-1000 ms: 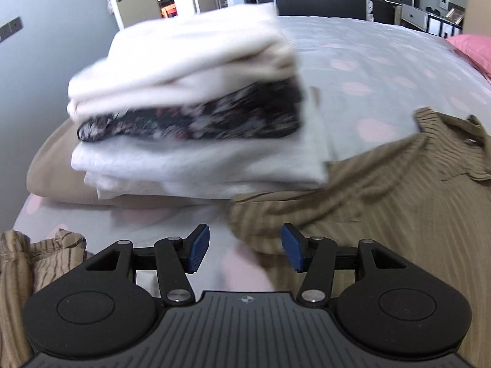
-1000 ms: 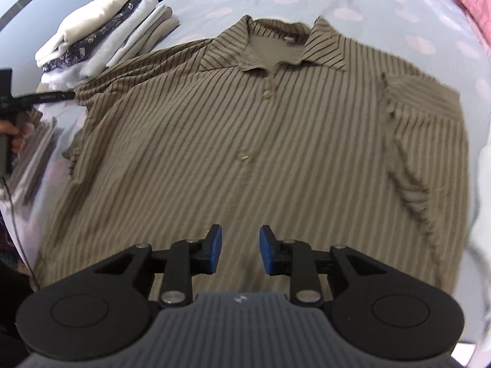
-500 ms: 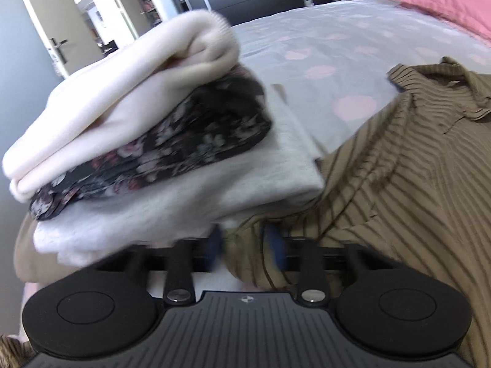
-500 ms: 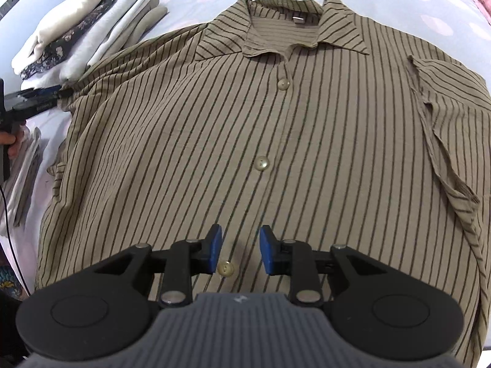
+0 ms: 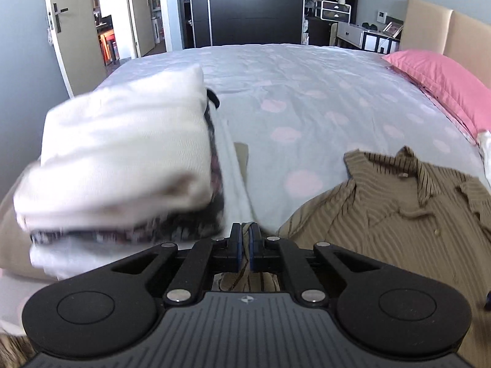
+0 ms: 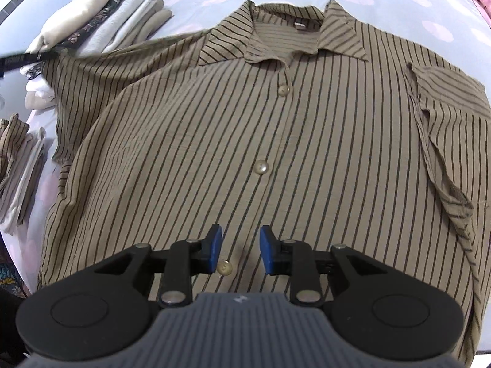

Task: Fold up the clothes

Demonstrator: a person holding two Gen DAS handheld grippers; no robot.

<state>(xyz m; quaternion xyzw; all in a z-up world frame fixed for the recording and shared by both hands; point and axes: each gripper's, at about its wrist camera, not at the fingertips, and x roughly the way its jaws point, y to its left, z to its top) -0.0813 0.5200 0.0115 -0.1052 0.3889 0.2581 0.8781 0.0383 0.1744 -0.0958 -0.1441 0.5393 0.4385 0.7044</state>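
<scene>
Bedspread [image 5: 307,98], left gripper [image 5: 245,245] pinching striped shirt [image 6: 276,141] (sleeve)

Spotted bed [image 5: 307,98] under striped shirt [image 6: 276,128], folded stack [image 5: 122,159], pink pillow [image 5: 442,82].

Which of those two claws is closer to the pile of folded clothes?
Left. The left gripper, pinching the shirt sleeve, sits right beside the pile. The right gripper hovers open over the shirt's front, farther off.

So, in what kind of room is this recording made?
Most likely a home bedroom. A wide bed with a dotted sheet fills the view, a pink pillow lies against a padded headboard, and a dark wardrobe stands behind it.
</scene>
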